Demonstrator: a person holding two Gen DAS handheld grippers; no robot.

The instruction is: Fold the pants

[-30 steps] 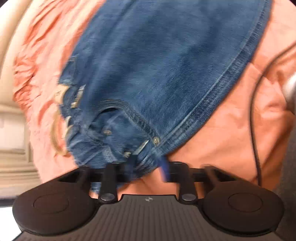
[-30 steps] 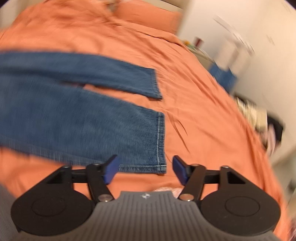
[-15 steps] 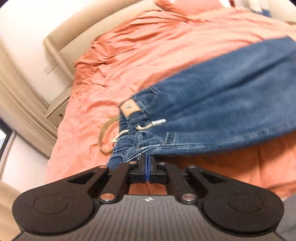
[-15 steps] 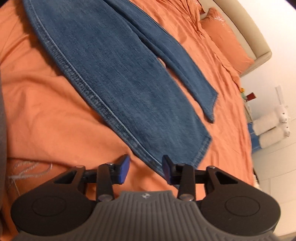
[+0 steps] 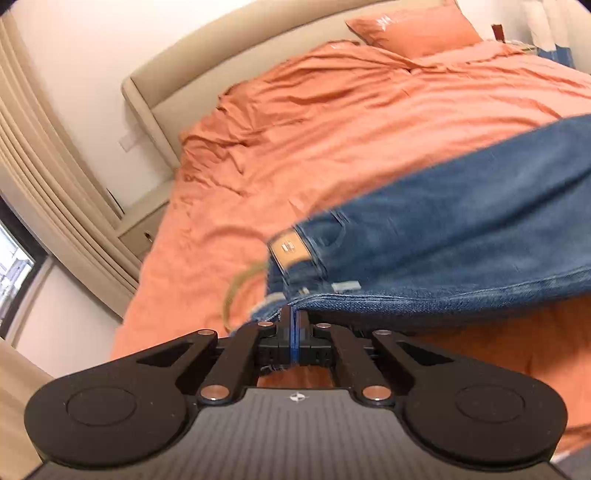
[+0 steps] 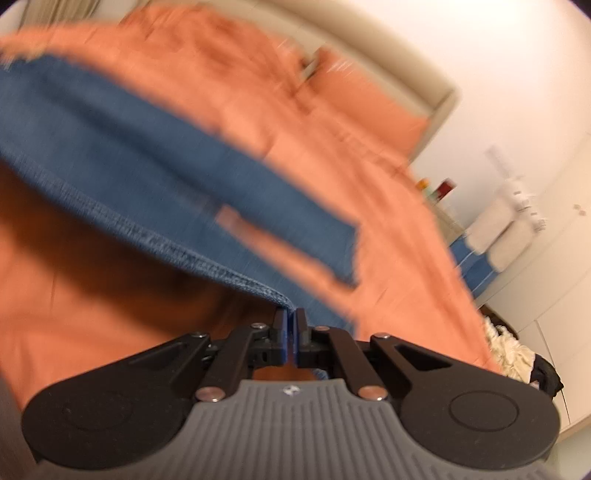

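Observation:
Blue jeans (image 5: 461, 229) lie across an orange bedsheet (image 5: 332, 122). My left gripper (image 5: 294, 317) is shut on the near corner of the waistband, below the tan leather patch (image 5: 290, 249), and lifts that edge off the bed. My right gripper (image 6: 290, 319) is shut on the outer seam of the near leg (image 6: 155, 184) close to its hem and holds it raised. The far leg's hem (image 6: 347, 254) lies flat on the sheet beyond. The right wrist view is motion-blurred.
An orange pillow (image 5: 413, 26) and beige headboard (image 5: 192, 70) are at the bed's far end. Curtains (image 5: 48, 177) hang at the left. A nightstand with small items (image 6: 439, 188), white rolls on a blue box (image 6: 495, 236) and clothes on the floor (image 6: 517, 354) lie right of the bed.
The right gripper went from open beside the leg hem to shut on the leg's edge and lifted it. The left gripper stayed shut on the waistband and raised it higher.

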